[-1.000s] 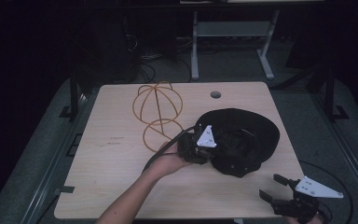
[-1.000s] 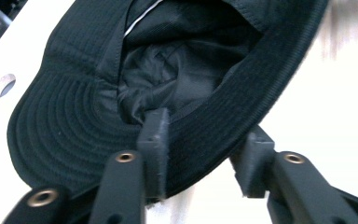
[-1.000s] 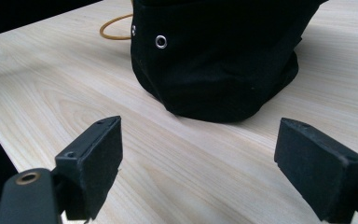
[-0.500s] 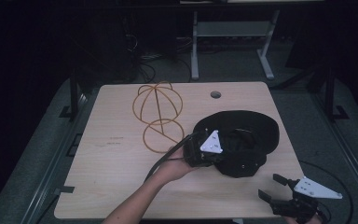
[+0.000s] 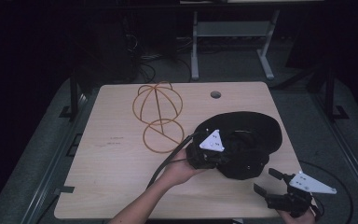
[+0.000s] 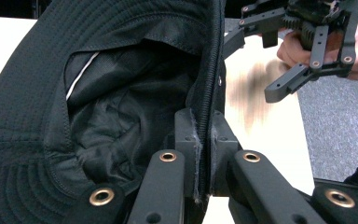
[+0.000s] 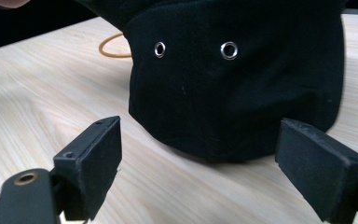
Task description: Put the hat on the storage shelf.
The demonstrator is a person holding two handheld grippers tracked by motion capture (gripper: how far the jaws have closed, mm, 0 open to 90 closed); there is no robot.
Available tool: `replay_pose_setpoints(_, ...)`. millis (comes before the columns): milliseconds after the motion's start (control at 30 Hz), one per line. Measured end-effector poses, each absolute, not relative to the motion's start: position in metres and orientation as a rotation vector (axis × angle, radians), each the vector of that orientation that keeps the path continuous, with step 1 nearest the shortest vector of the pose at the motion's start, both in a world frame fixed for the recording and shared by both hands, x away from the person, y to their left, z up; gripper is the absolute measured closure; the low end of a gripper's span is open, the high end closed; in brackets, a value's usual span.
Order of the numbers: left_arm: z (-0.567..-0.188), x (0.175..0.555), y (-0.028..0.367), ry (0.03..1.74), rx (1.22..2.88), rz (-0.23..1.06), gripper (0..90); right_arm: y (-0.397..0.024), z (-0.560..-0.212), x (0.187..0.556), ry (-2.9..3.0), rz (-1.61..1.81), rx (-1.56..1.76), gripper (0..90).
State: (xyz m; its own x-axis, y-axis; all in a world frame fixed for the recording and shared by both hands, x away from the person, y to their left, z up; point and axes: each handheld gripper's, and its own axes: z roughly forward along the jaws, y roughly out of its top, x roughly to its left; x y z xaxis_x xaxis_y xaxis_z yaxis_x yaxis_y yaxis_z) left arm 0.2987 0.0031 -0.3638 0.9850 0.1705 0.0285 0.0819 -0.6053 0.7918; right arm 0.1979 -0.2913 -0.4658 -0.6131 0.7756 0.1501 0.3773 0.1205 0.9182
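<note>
Black hat (image 5: 242, 142) brim is clamped in your left gripper (image 6: 204, 154); your right gripper (image 7: 200, 163), jaws released, faces its crown just ahead on the surface (image 5: 121, 186).

The hat (image 7: 233, 93) is matt black cloth with shiny metal eyelets; the table (image 5: 112, 186) is pale smooth wood.

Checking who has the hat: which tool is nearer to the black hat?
The left. The left tool is shut on the black hat, pinching its brim edge. The right tool hangs open just off the hat's near side, not touching it.
</note>
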Motion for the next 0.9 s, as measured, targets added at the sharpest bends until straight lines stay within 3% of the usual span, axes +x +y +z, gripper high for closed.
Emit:
replay_pose_setpoints(733,-0.341,0.303,-0.001,0.220,2.111,0.056,85.7,-0.287,-0.467,0.217,1.947,1.544,1.126,13.3)
replay_pose_setpoints(800,-0.341,0.303,-0.001,0.220,2.109,0.053,85.7,-0.289,-0.467,0.219,1.936,1.568,1.135,15.2)
replay_pose_setpoints(900,-0.341,0.302,-0.004,0.217,2.105,0.031,85.7,-0.290,-0.467,0.224,1.939,1.614,1.110,38.0)
